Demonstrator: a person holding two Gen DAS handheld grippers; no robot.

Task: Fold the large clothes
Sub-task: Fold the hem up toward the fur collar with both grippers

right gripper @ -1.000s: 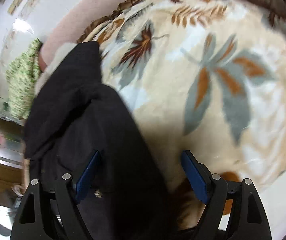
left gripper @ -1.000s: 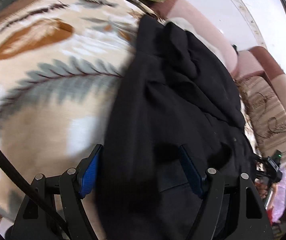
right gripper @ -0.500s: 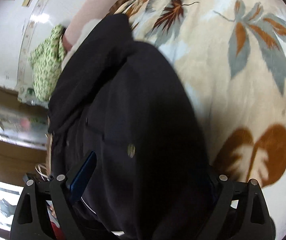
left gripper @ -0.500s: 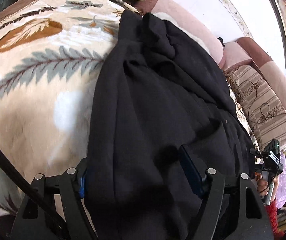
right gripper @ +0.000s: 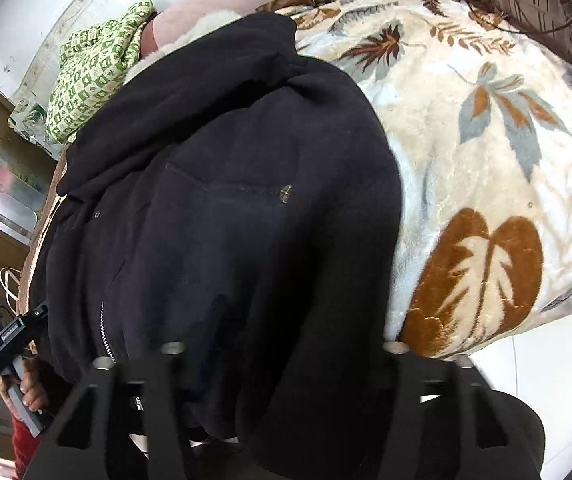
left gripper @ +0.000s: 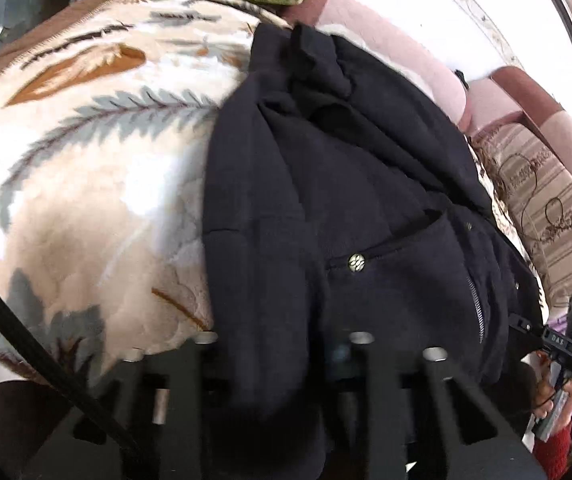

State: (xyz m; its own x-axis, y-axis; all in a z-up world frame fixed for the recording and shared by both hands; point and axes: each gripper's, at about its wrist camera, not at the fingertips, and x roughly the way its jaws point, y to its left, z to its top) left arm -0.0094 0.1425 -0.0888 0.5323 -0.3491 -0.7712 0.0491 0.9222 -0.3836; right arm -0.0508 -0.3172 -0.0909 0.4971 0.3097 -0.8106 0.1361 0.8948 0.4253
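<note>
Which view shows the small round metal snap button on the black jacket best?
Left wrist: the small round metal snap button faces the camera, sharp on the black jacket. Right wrist shows it obliquely, as a thin sliver.

Black two-finger grippers, bare hands, red sleeves

Left gripper (left gripper: 281,364) and right gripper (right gripper: 281,368) have matte black cut-out finger frames with silver screw heads; a black cable (left gripper: 41,356) crosses the left view; each hand (right gripper: 25,394) shows bare skin above a red sleeve (left gripper: 552,448)
</note>
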